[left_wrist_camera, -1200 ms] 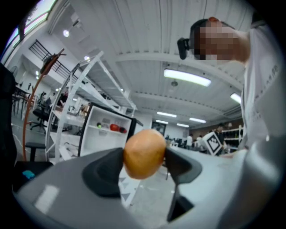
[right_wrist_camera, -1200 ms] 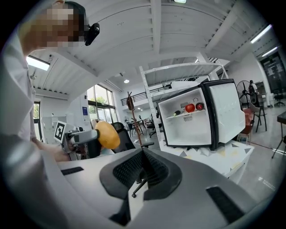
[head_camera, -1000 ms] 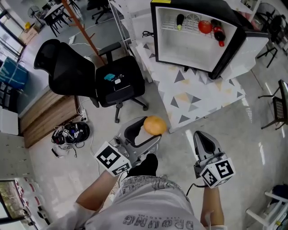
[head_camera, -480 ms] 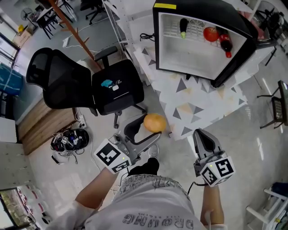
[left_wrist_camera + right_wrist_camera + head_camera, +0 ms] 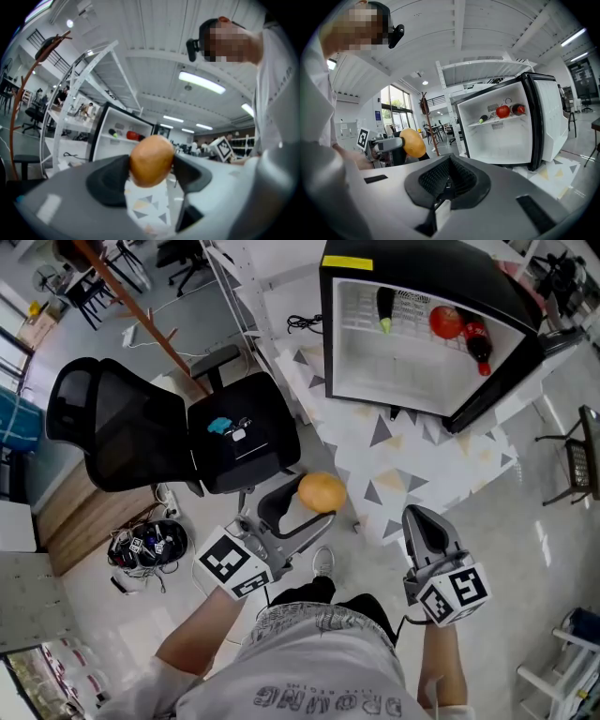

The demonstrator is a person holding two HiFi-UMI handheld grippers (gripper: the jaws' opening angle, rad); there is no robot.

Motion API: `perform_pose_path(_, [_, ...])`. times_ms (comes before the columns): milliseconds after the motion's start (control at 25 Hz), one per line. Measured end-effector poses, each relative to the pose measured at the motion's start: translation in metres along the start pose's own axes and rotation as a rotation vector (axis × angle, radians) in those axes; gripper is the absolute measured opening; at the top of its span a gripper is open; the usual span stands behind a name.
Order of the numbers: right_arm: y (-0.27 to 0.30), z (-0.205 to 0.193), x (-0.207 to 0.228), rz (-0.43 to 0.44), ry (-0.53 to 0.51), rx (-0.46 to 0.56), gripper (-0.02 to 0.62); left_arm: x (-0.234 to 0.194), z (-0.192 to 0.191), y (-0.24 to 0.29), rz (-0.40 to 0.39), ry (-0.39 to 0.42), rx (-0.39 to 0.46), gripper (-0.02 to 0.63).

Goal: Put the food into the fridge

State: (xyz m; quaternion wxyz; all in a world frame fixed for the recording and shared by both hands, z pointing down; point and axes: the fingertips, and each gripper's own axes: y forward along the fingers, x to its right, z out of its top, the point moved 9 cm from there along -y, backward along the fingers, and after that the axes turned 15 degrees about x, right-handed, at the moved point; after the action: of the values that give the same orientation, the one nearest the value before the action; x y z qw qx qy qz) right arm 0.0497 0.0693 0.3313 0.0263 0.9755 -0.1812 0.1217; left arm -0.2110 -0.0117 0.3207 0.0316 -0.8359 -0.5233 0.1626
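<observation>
You stand closer to the fridge (image 5: 422,343) than a second ago. Your left gripper's (image 5: 305,512) jaws pinch the orange (image 5: 322,492); your right gripper's (image 5: 424,526) jaws are pressed together, empty. Beyond, the fridge is open, with a tomato (image 5: 446,322) inside.

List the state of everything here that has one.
fridge, door open.
left gripper, shut on the orange.
orange, held in the air between the jaws.
right gripper, shut, empty.
tomato, on the fridge's upper shelf.
bottle, lying on that shelf.
</observation>
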Motion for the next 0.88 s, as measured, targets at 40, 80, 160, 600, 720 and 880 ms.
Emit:
perform_pose_path(40, [0.002, 0.0, 0.002, -0.002, 0.0, 0.001, 0.002, -0.003, 0.0, 0.001, 0.0, -0.002, -0.001, 0.301])
perform_pose_path(80, [0.005, 0.0, 0.003, -0.003, 0.0, 0.001, 0.002, -0.005, -0.001, 0.003, -0.001, -0.003, -0.002, 0.301])
perform_pose_path(160, [0.009, 0.001, 0.006, -0.004, -0.001, 0.002, 0.002, -0.009, -0.003, 0.006, -0.002, -0.006, -0.004, 0.301])
perform_pose_path(600, [0.031, 0.004, 0.034, 0.003, 0.011, 0.0, 0.002, -0.026, -0.012, 0.038, 0.009, -0.017, -0.02, 0.301])
perform_pose_path(720, [0.038, 0.004, 0.049, 0.018, 0.017, -0.005, 0.002, -0.031, -0.017, 0.05, 0.026, -0.013, -0.027, 0.301])
perform_pose_path(880, [0.048, 0.008, 0.071, 0.03, 0.032, -0.008, 0.002, -0.036, -0.023, 0.072, 0.044, -0.016, -0.036, 0.301])
